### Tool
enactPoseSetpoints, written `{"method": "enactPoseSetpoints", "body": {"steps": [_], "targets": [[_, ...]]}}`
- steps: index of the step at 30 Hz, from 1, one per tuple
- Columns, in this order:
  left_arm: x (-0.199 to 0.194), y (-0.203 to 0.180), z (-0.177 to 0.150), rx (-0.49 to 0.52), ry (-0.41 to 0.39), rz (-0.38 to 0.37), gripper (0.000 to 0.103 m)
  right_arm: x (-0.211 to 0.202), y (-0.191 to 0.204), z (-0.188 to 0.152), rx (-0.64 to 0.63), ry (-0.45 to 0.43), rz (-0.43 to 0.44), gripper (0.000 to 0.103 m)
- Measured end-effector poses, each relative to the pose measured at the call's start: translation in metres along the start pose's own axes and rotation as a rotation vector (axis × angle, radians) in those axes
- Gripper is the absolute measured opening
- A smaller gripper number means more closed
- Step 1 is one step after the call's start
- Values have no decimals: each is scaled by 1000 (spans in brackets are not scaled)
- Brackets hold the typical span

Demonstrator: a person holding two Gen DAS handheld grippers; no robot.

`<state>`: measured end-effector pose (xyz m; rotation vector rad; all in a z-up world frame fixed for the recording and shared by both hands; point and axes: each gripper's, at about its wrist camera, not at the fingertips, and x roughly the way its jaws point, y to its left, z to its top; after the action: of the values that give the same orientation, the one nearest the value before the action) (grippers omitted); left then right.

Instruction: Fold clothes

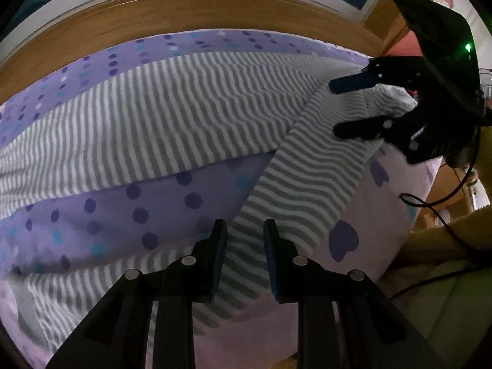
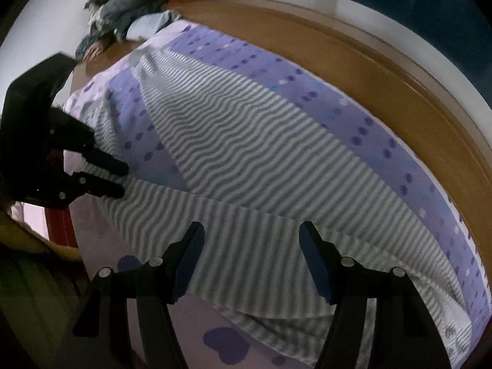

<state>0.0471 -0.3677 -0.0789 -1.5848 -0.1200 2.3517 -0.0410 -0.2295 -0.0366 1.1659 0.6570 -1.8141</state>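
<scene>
Near the left gripper (image 1: 244, 258), with jaws a little apart and holding nothing, a narrow part of the striped garment (image 1: 172, 117) runs between them. The right gripper (image 2: 250, 261) hangs with jaws spread wide over the cloth, which lies on the purple bedsheet (image 1: 138, 203). To fold well, I think both should pinch one layer only. Only the right view shows a heap of clothes (image 2: 123, 9) far behind.

Black left gripper (image 1: 245, 258) and right gripper (image 2: 251, 259), blue-padded jaws, silver screws.
</scene>
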Motion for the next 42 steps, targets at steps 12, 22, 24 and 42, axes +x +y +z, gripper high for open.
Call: {"method": "enactPoseSetpoints", "body": {"steps": [12,22,24,42], "targets": [[10,-3,-2,3,1,-26,26,32,11,16,-184,78,83,65],[6,0,-10,-71,-5,32,27,45,12,19,-235,127,93,22],[6,-5,-10,-73,1,51,27,43,17,18,-261,121,84,15],[11,-21,-3,-81,-5,133,28,19,15,8,-243,6,136,6]]}}
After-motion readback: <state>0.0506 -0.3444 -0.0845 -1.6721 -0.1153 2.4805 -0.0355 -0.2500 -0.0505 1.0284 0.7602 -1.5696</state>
